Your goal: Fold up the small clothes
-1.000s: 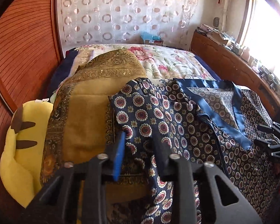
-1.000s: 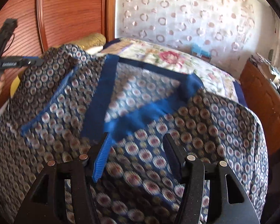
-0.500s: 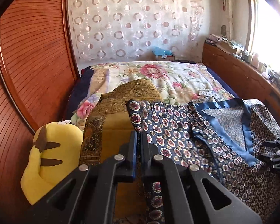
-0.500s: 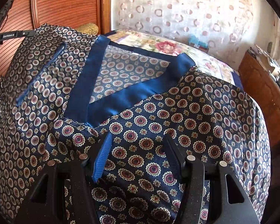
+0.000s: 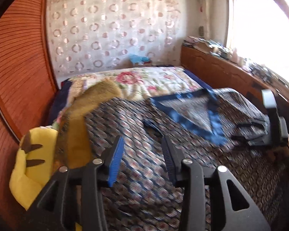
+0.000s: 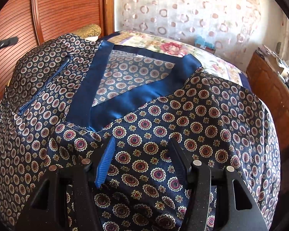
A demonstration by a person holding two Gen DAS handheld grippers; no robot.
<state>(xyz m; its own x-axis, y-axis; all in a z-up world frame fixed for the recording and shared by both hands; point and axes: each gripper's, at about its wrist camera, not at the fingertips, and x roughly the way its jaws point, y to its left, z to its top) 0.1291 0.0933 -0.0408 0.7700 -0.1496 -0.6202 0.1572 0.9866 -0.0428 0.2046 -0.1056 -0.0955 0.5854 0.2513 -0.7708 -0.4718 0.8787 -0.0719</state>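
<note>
A navy satin top [image 6: 183, 115] with a medallion print and a blue V-neck trim [image 6: 129, 96] lies spread on the bed. In the left wrist view the top [image 5: 183, 163] is blurred. My left gripper [image 5: 142, 154] hovers over its left part; its jaws are opening and hold nothing. From the right wrist view only a dark blurred piece of the left gripper [image 6: 3, 43] shows at the far left. My right gripper [image 6: 142, 150] stands open low over the top's front, the cloth lying flat beneath it. In the left wrist view the right gripper [image 5: 240, 132] sits at the top's right side.
A yellow plush cushion [image 5: 32, 165] and a gold brocade cloth [image 5: 81, 125] lie left of the top. The floral quilt [image 5: 154, 79] stretches behind. A ribbed wooden wall [image 5: 15, 77] bounds the left and a cluttered wooden ledge [image 5: 231, 71] the right.
My left gripper, shut half a second ago, has opened and pulled back and up from the top. The right gripper has stayed in place.
</note>
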